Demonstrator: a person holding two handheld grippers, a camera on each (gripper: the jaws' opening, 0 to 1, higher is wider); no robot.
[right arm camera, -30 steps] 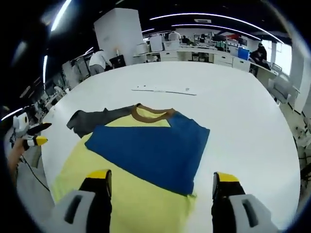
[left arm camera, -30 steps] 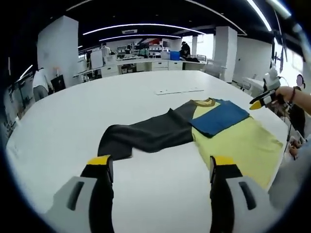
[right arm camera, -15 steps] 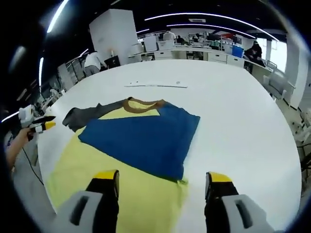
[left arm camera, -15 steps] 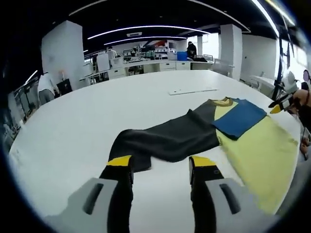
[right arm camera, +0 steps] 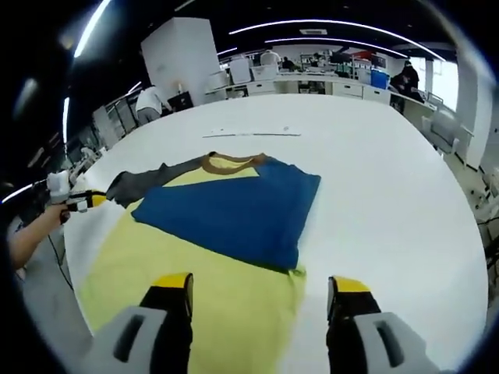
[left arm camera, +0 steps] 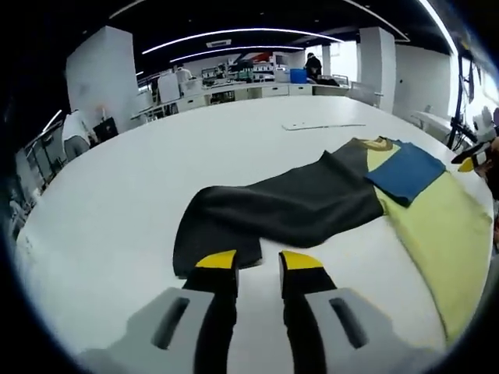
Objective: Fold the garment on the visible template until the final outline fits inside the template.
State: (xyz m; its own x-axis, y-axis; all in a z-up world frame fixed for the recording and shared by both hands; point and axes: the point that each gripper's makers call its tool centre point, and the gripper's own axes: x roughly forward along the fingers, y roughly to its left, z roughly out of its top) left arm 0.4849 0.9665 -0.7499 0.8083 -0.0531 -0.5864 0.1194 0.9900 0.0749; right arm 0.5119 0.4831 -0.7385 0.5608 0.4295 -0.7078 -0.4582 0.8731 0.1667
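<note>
A yellow shirt [right arm camera: 210,296] with a brown collar [right arm camera: 230,161] lies flat on the white table [left arm camera: 117,195]. Its blue sleeve [right arm camera: 234,210] is folded across the body. Its dark grey sleeve [left arm camera: 281,210] stretches out sideways. My left gripper [left arm camera: 258,262] sits at that sleeve's cuff, jaws drawn close with a narrow gap, the cuff edge just at the tips. My right gripper [right arm camera: 261,284] hovers wide open over the yellow hem, holding nothing. In the left gripper view, the blue sleeve [left arm camera: 409,171] and yellow body [left arm camera: 437,218] lie to the right.
A thin white strip [right arm camera: 249,132] lies on the table beyond the collar, and again as a strip [left arm camera: 323,125] in the left gripper view. Desks, pillars and people stand far behind. A hand holds the other gripper [right arm camera: 78,201] at the table's left edge.
My left gripper has come down to the dark sleeve's cuff and its jaws have narrowed from wide to a small gap. The right gripper has stayed open, drifting slightly over the hem.
</note>
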